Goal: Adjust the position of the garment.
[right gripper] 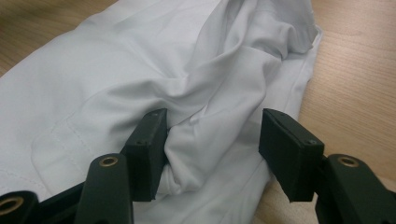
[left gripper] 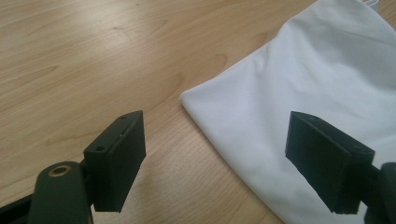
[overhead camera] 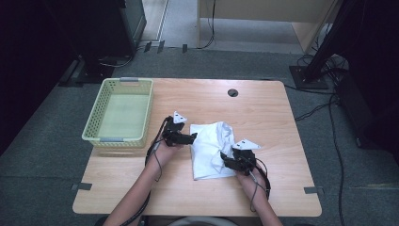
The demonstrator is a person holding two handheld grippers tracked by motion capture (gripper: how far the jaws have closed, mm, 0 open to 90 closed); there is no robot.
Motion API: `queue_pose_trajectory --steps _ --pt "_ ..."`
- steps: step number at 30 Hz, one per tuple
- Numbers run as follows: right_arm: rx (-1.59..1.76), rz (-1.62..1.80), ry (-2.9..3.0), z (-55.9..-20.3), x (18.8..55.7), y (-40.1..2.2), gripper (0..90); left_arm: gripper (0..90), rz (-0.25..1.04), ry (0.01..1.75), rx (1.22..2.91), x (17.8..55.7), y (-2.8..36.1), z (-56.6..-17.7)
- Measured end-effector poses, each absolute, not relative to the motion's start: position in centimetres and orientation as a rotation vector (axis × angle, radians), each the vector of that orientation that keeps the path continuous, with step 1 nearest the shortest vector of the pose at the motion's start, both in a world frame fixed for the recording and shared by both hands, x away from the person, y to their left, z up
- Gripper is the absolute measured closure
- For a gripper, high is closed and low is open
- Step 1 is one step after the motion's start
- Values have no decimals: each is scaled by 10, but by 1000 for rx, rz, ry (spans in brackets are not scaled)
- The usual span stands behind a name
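Note:
A crumpled white cloth lies on the wooden table, right of centre. My left gripper sits at the cloth's left edge, pointing right. In the left gripper view it stands open, with the corner of the cloth low between the jaws and untouched. My right gripper is at the cloth's lower right part. In the right gripper view it is open around a raised fold of the cloth; the fold leans against the left pad and the right pad stands apart from it.
A pale green plastic basket stands empty at the table's left back. A round cable hole lies near the far edge. Bare wood stretches to the right of the cloth and along the front edge. Cables run over the floor at the right.

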State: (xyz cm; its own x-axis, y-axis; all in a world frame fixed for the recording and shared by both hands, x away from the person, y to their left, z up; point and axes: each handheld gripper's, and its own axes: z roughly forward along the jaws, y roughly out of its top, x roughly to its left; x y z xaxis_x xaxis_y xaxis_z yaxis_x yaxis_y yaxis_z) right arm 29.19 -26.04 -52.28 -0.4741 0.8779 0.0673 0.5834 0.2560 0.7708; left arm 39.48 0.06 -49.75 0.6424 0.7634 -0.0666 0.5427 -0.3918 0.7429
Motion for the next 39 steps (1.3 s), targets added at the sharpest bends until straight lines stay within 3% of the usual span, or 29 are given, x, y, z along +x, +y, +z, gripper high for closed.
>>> queue_pose_trajectory --steps 39 --pt "1341 1057 2179 -520 311 -244 410 206 386 1052 2054 408 21 -487"
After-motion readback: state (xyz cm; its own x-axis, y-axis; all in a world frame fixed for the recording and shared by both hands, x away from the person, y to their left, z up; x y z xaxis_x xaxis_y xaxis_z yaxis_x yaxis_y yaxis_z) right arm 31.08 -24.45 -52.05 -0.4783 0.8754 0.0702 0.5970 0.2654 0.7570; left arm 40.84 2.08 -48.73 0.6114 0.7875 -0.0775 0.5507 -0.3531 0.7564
